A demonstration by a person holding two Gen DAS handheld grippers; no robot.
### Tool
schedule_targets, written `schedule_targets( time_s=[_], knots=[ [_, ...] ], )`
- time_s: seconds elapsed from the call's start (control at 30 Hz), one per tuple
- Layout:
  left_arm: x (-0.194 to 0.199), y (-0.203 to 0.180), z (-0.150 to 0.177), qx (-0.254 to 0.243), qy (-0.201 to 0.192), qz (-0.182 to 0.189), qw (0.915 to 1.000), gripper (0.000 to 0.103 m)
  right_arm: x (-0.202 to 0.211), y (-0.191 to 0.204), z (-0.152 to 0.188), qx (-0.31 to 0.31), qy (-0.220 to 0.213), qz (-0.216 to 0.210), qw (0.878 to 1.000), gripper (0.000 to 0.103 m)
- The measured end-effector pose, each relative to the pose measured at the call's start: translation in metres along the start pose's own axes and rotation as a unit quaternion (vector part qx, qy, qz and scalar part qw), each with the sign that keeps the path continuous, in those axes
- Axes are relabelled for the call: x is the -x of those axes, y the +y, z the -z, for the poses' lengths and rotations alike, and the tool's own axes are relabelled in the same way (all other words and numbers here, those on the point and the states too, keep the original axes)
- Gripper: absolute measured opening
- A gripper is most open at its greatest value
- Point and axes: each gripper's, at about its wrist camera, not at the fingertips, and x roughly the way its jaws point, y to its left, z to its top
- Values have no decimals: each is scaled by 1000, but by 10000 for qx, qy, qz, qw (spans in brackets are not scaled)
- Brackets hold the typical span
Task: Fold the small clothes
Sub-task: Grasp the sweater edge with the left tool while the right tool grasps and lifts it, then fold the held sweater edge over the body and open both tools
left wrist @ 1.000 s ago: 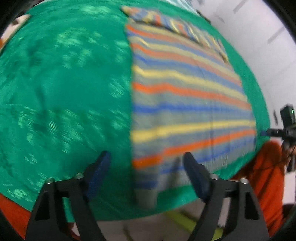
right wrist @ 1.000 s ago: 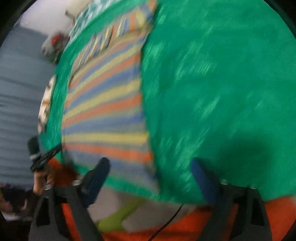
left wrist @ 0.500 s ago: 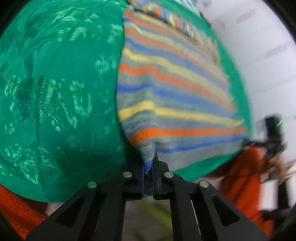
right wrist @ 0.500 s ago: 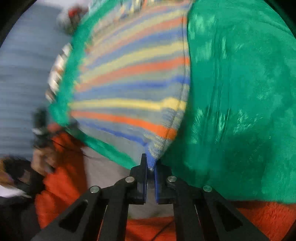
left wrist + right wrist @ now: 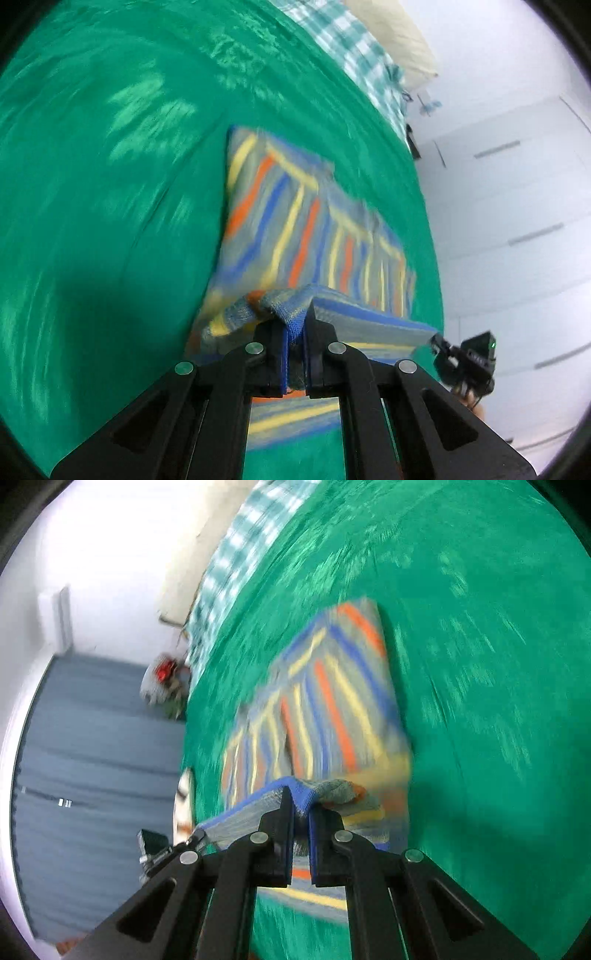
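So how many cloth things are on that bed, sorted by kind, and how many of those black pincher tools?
Striped knitted garment: 1
Green bedspread: 1
Checked teal-and-white cloth: 1
Black pincher tools, left gripper and right gripper, both shut on the garment's corners: 2
Total: 5

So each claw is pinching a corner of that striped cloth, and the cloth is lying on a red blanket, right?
Nearly. The left claw and the right claw do each pinch a corner of the striped cloth, but the blanket under it is green, not red. Both wrist views show that.
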Motion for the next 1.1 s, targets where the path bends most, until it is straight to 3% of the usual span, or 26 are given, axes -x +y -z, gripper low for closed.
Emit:
schedule_targets(
  time_s=[0.23, 0.27, 0.33, 0.37, 0.4, 0.43, 0.47, 0.53, 0.6, 0.77, 0.9, 0.93, 0.97, 1.0, 1.03, 1.07, 1.1],
  knots=[
    [-65, -11, -71, -39, -57, -348, 9994, 6, -47, 8, -89, -128, -178, 148, 9997, 6],
    [-73, -10, -84, -11, -160, -364, 9992, 11, -57, 9, -95, -107, -196, 139, 9997, 6],
    [-82, -6, -101, 131, -434, -398, 9982, 42, -68, 5, -110, -59, -474, 93, 9988, 13],
    [-80, -2, -108, 220, -676, -473, 9963, 70, -68, 2, -114, -12, -694, 143, 9975, 15],
    [-76, 0, -111, 241, -852, -546, 9946, 80, -65, -1, -116, 20, -939, 176, 9954, 22],
    [-73, 1, -111, 225, -943, -560, 9937, 80, -63, -3, -113, 16, -1101, 235, 9936, 35],
    [-67, 3, -111, 182, -1004, -533, 9934, 80, -56, -5, -112, 16, -1288, 322, 9911, 39],
    [-56, 8, -104, 21, -1004, -474, 9938, 80, -38, -6, -103, 233, -1537, 387, 9871, 40],
    [-38, 12, -79, -317, -918, -560, 9937, 80, -20, -1, -92, 628, -1522, 599, 9845, 40],
    [0, 30, 6, -746, -401, -418, 9955, 80, 7, 16, -30, 1692, -749, 793, 9795, 40],
    [-9, 34, 52, -795, -148, -636, 9947, 80, -1, 8, 31, 1956, 59, 927, 9763, 62],
    [-13, 35, 58, -760, -155, -710, 9945, 80, -10, 5, 37, 1968, 194, 1021, 9749, 62],
    [-18, 33, 62, -673, -273, -748, 9945, 75, -18, 1, 39, 1923, 256, 1073, 9751, 62],
    [-23, 29, 62, -658, -358, -748, 9944, 49, -29, -4, 40, 1783, 343, 1038, 9779, 58],
    [-29, 26, 62, -694, -339, -800, 9938, 16, -41, -9, 43, 1627, 550, 1012, 9799, 29],
    [-37, 24, 64, -728, -179, -985, 9923, 3, -47, -10, 43, 1621, 614, 1201, 9775, 10],
    [-38, 23, 68, -767, -158, -1106, 9908, 3, -49, -11, 44, 1575, 613, 1321, 9767, 9]
  ],
)
